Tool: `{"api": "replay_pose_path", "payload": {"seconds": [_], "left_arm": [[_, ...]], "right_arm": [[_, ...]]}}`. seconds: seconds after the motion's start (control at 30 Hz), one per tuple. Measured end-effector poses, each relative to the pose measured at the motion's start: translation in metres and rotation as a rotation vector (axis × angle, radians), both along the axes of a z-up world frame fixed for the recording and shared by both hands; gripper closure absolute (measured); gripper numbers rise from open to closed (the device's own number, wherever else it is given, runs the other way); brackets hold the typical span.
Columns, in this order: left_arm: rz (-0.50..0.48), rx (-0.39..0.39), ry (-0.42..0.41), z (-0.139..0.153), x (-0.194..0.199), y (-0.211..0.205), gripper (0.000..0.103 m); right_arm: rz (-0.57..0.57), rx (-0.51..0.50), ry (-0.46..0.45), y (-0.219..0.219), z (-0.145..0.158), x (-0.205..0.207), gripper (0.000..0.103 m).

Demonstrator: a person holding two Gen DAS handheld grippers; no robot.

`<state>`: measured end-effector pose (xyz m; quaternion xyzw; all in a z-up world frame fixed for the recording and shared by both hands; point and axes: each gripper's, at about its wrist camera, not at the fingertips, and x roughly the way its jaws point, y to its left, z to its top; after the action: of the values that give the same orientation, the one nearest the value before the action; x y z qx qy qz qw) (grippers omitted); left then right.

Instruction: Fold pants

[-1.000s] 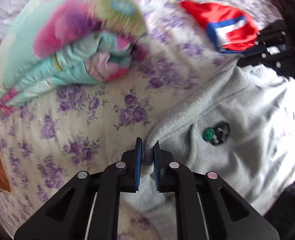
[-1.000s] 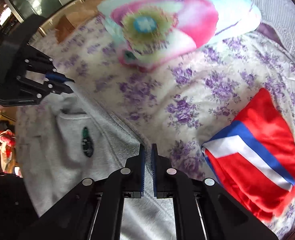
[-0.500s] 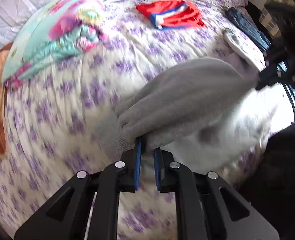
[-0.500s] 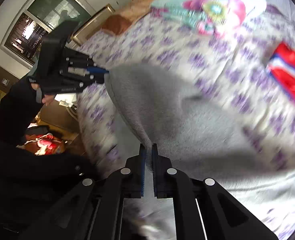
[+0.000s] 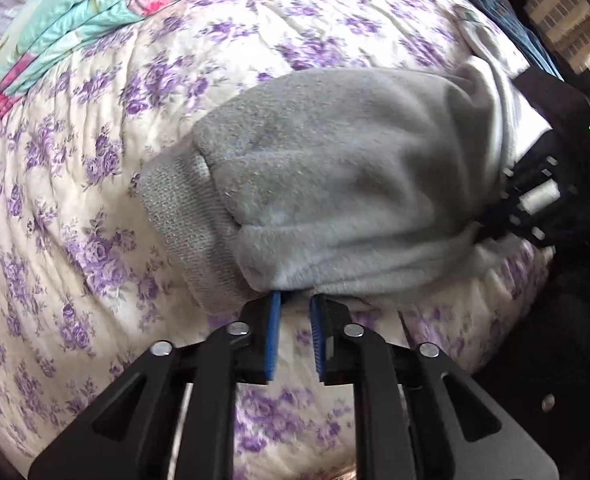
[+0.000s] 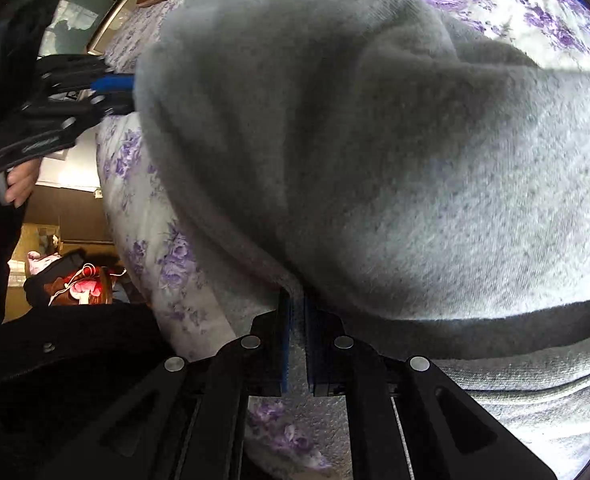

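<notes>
A flowered bedspread (image 5: pixel 95 208) fills the left wrist view, with grey pants (image 5: pixel 335 192) folded over at the centre. A colourful quilt (image 5: pixel 75 20) lies upper left. The right gripper (image 6: pixel 297 308) is clenched on the pants' edge, bottom centre. The left gripper (image 5: pixel 295 308), bottom centre, is opening, its blue pads just off the fabric.

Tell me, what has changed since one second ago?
The grey pants were lifted at one edge and folded over toward the near bed edge. The left hand-held gripper is now opening, letting the fabric go; the right hand-held gripper keeps its pinch. The floral bedspread and folded quilt stayed.
</notes>
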<state>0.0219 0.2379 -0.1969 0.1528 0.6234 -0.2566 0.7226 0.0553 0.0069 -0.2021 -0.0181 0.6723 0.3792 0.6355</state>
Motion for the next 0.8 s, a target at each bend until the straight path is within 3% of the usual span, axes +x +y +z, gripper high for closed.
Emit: {"api": "replay_pose_path", "payload": {"seconds": [0.07, 0.1, 0.2, 0.33, 0.47, 0.5, 0.57, 0.6, 0.63, 0.8], "left_arm": [[-0.001, 0.011, -0.001, 0.007, -0.011, 0.007, 0.056], [0.011, 0.027, -0.018, 0.013, -0.018, 0.014, 0.046], [0.073, -0.036, -0.031, 0.037, -0.031, 0.031, 0.046], [0.177, -0.275, -0.103, 0.078, -0.034, 0.022, 0.042], [0.345, -0.325, -0.061, 0.056, -0.012, -0.016, 0.039], [0.387, -0.320, -0.009, 0.038, -0.005, -0.027, 0.040], [0.428, -0.228, 0.060, 0.005, 0.002, -0.044, 0.051], [0.430, -0.122, 0.076, -0.016, 0.002, -0.053, 0.056], [0.422, -0.072, 0.079, -0.026, 0.002, -0.058, 0.056], [0.422, -0.056, 0.052, -0.026, -0.004, -0.063, 0.056]], "right_arm": [[0.002, -0.004, -0.007, 0.000, 0.004, 0.000, 0.096], [0.003, -0.005, -0.011, 0.002, 0.003, 0.001, 0.096], [0.012, -0.006, -0.028, 0.003, 0.008, -0.001, 0.096], [0.026, -0.002, -0.053, 0.005, 0.011, -0.003, 0.096], [0.040, 0.009, -0.054, 0.008, 0.005, -0.011, 0.096], [0.056, 0.011, -0.060, 0.009, 0.004, -0.013, 0.096], [0.096, 0.008, -0.077, 0.010, 0.008, -0.020, 0.096], [0.115, 0.003, -0.077, 0.011, 0.008, -0.024, 0.096], [0.130, 0.004, -0.074, 0.012, 0.007, -0.028, 0.096], [0.149, 0.013, -0.081, 0.016, 0.010, -0.036, 0.095]]}}
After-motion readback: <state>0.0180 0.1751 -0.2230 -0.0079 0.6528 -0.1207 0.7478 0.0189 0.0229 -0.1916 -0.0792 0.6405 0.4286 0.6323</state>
